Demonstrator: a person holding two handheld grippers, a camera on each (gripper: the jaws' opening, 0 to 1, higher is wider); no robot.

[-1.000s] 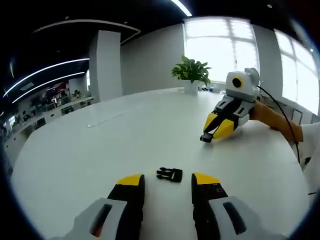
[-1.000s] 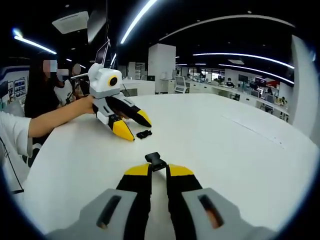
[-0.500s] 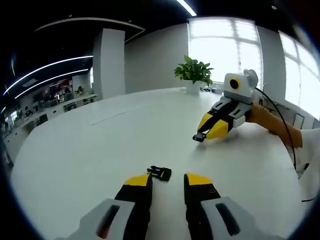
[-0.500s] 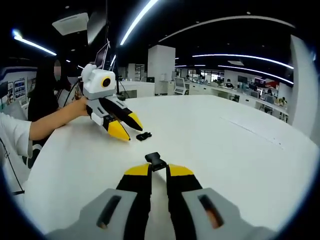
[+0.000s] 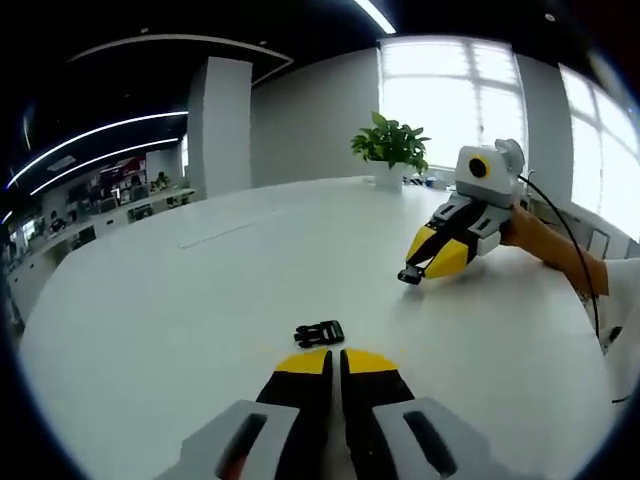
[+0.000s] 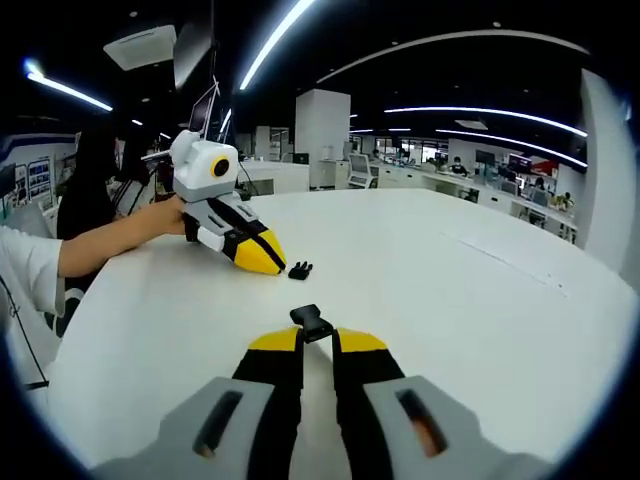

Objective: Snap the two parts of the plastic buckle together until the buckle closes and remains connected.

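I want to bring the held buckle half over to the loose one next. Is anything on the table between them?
Nothing visible. The right gripper holds one buckle half; the loose half lies beyond it, with bare table between. The shut left gripper sits just beside the loose half, not in the path.

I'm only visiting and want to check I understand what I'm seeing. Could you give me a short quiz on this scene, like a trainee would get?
1. True or false: the left gripper is clamped on the loose buckle part.
2. What does the right gripper hold? A) nothing B) the other buckle part C) a leaf of the potted plant
3. Fill in: the two buckle parts are ____ snapped together (already / not yet).

Key: 1 false, since that part lies on the table just past the shut jaws. 2 B. 3 not yet.
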